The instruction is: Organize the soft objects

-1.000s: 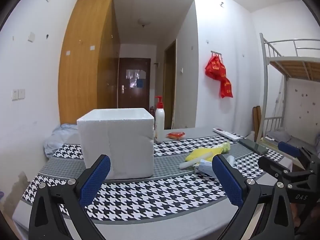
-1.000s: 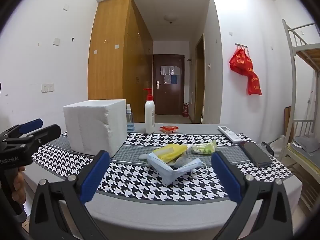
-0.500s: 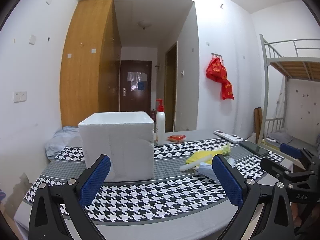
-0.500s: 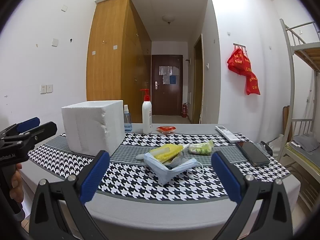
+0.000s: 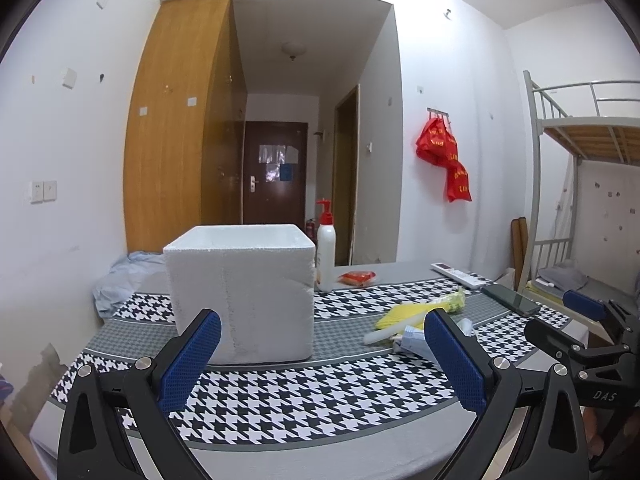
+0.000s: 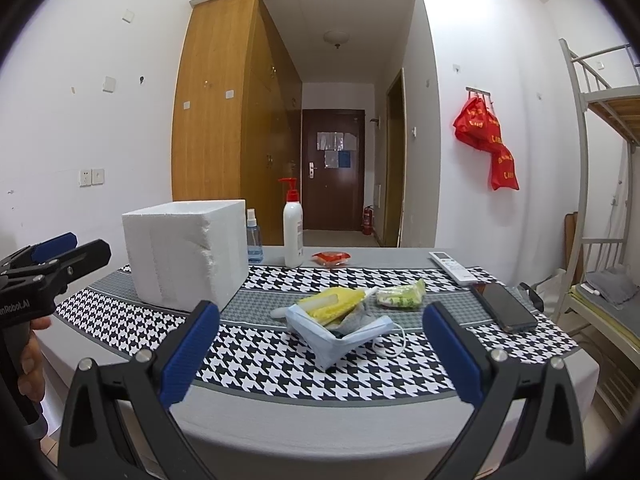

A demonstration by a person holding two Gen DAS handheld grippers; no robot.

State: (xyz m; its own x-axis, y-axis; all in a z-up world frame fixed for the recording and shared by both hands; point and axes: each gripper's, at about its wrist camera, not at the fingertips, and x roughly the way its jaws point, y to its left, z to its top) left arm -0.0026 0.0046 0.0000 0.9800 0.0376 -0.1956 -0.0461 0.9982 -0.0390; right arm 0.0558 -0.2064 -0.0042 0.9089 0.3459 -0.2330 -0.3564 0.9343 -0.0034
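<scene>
Looking along the left claw [image 5: 320,364], its two blue-padded fingers stand wide apart with nothing between them, held back from the near edge of a table [image 5: 280,452] covered by a black-and-white checked cloth. Straight ahead sits a white foam box [image 5: 240,300], open at the top, probably placed there as the bin for the soft things. To its right, well apart from it, lies a small heap: a yellow cloth [image 5: 404,314] over a pale blue face mask [image 5: 414,340]. Behind the box stands a white pump bottle [image 5: 326,256]. The right claw [image 5: 576,332] juts in at the right edge; from this side I cannot tell how far it is open.

From the right claw's own camera [image 6: 320,360], its fingers are likewise spread wide and grip nothing, and they frame the heap directly, which suggests this hand is lined up for the first pick. This view shows what the other hides: the face mask [image 6: 336,336] lies cupped, its ear loop trailing on the cloth, the yellow cloth [image 6: 334,306] resting partly in it, a green-and-white packet [image 6: 402,298] just beside them, and a small blue spray bottle [image 6: 254,240] tucked behind the foam box [image 6: 186,254]. A dark phone [image 6: 504,306] and a white remote [image 6: 452,266] lie to the right. The left claw [image 6: 56,252] shows at the left edge, a hand on its grip.
</scene>
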